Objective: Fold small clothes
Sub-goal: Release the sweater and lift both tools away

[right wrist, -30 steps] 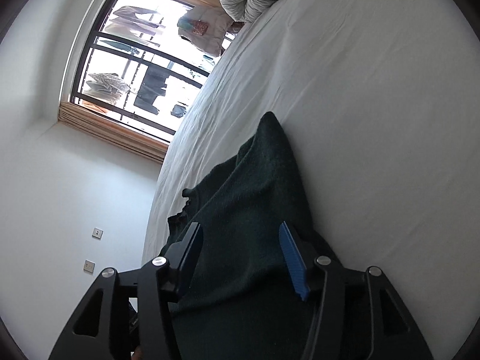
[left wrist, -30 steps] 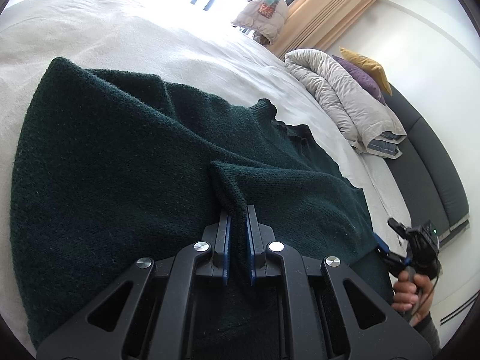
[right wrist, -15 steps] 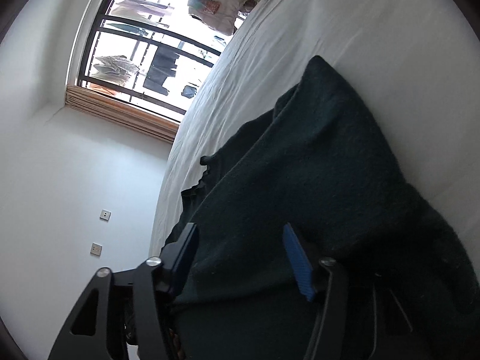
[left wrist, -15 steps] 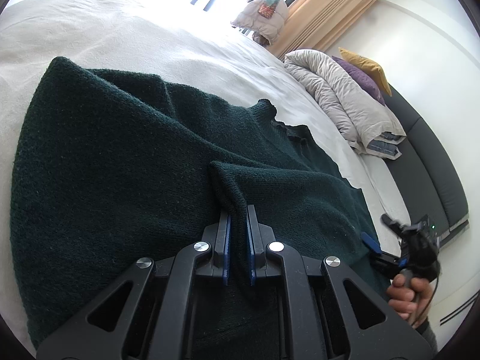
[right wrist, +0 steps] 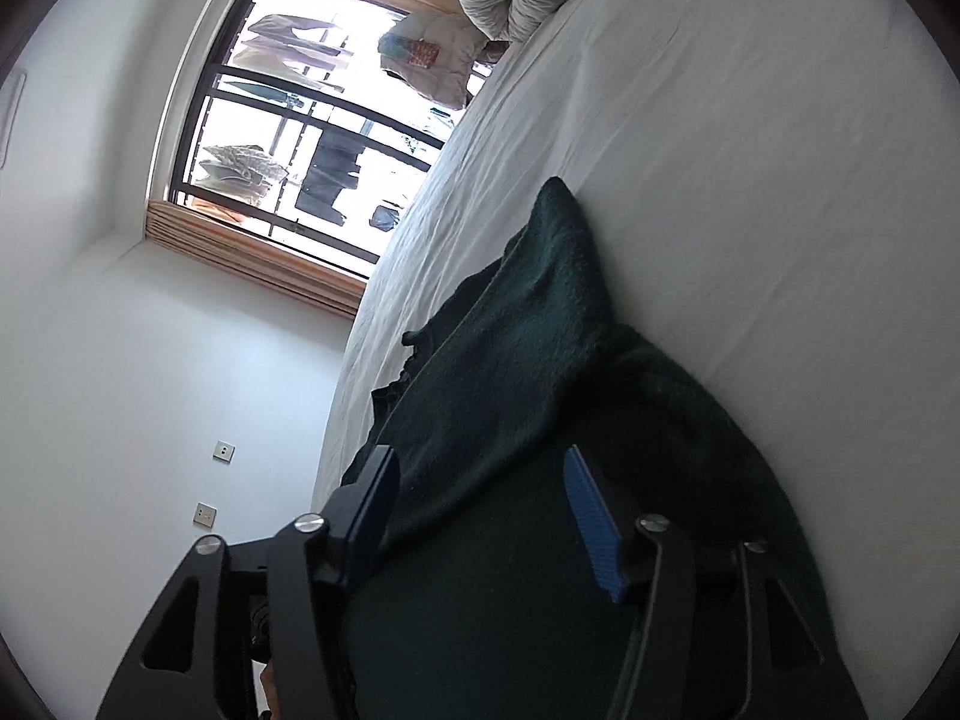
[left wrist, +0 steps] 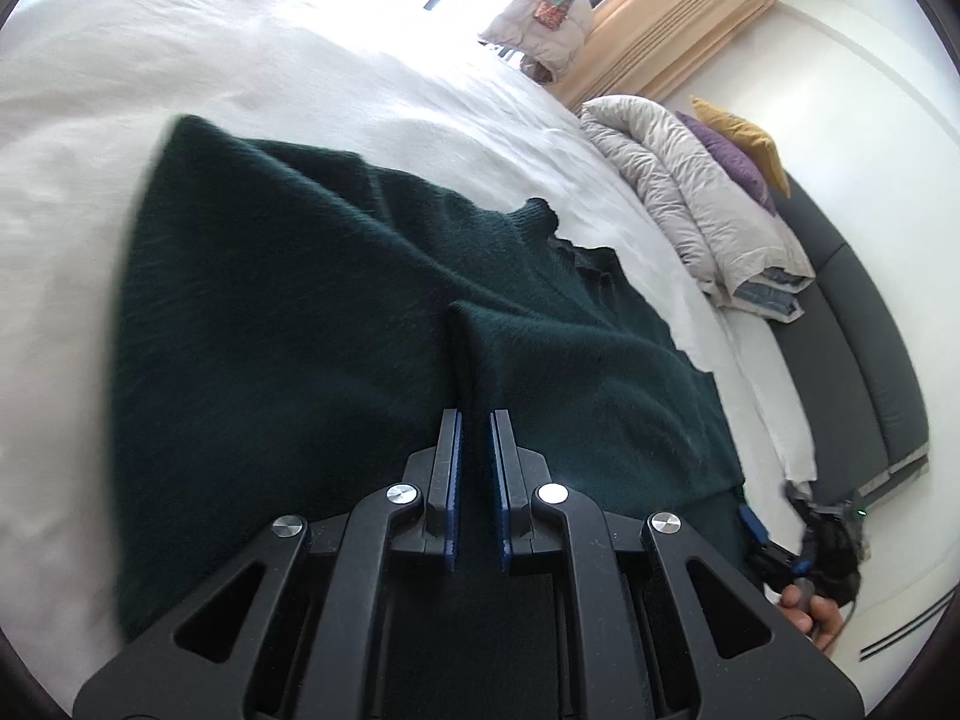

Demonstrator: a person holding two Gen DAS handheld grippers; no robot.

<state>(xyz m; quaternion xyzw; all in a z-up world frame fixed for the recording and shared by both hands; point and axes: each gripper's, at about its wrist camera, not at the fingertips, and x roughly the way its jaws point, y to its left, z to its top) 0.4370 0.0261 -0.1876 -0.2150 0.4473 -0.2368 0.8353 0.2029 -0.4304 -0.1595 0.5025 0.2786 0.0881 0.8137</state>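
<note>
A dark green knitted sweater point(left wrist: 288, 312) lies spread on a white bed sheet point(left wrist: 300, 60). My left gripper point(left wrist: 474, 420) is shut on a pinched fold of the sweater point(left wrist: 474, 348) that stands up between its blue pads. My right gripper point(right wrist: 480, 468) is open, its fingers standing on either side of the sweater's edge point(right wrist: 510, 396), with cloth lying between them. The right gripper also shows in the left wrist view point(left wrist: 780, 546) at the sweater's lower right corner, held by a hand.
A folded grey duvet point(left wrist: 690, 192) with purple and yellow pillows point(left wrist: 738, 144) lies at the head of the bed against a dark headboard point(left wrist: 870, 330). A window with curtains point(right wrist: 288, 138) is beyond the bed. White sheet point(right wrist: 750, 180) extends around the sweater.
The right gripper has shifted along the sweater's edge and its view has tilted; it stays open. The left gripper keeps its hold on the fold, moved slightly.
</note>
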